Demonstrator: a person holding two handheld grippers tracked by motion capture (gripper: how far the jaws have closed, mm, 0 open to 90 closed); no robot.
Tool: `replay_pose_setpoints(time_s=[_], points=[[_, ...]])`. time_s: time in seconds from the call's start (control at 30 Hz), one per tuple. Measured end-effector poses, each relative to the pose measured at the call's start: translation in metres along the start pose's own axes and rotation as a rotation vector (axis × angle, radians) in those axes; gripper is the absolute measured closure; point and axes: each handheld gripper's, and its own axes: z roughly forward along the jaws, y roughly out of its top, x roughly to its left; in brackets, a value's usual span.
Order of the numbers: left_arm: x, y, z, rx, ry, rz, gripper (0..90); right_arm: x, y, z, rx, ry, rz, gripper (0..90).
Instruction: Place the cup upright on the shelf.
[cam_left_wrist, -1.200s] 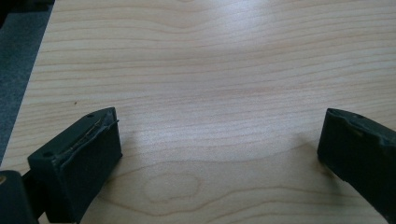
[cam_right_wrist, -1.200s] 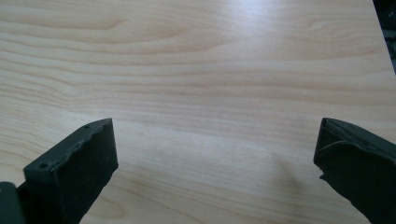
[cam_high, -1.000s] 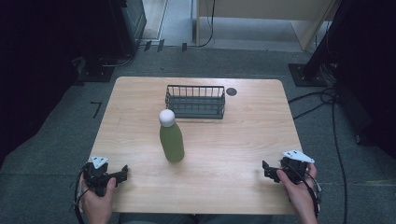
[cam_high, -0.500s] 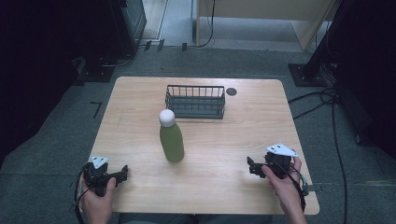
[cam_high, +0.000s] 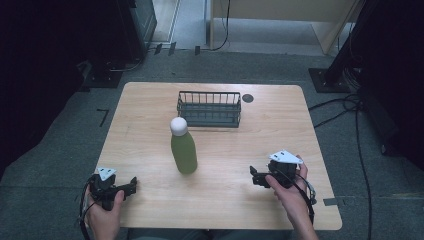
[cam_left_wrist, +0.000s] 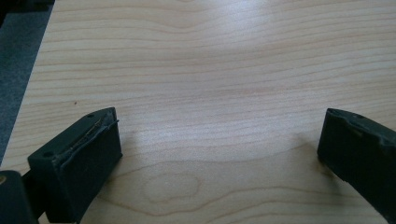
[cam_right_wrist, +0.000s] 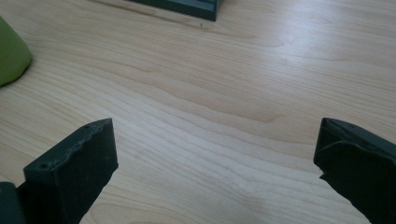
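Bottle stands upright mid-table, near the wire basket. Right gripper and left gripper (jaws apart, empty): approach level, grip the body squarely.

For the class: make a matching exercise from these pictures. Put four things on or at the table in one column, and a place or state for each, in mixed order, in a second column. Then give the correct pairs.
Things
1. bottle
2. wire basket
3. left gripper
4. right gripper

Places or states
A. at the table's near left corner, jaws open
B. upright in the middle of the table, white cap on top
C. toward the far edge of the table, behind the bottle
D. near the table's right front, jaws open, pointing toward the bottle

Pairs: 1-B, 2-C, 3-A, 4-D
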Motion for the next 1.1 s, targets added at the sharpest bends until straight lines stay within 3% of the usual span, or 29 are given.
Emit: replay_pose_setpoints(time_s=[0.2,0.87,1.1], points=[[0.0,0.0,0.0,0.0,0.0,0.0,0.0,0.011,0.003,0.004,0.003,0.017,-0.013,0.0],[0.0,0.0,0.0,0.0,0.0,0.0,0.0,0.068,0.021,0.025,-0.014,0.122,-0.059,0.0],[0.0,0.0,0.0,0.0,0.0,0.0,0.0,0.083,0.025,0.029,-0.03,0.161,-0.055,0.0]])
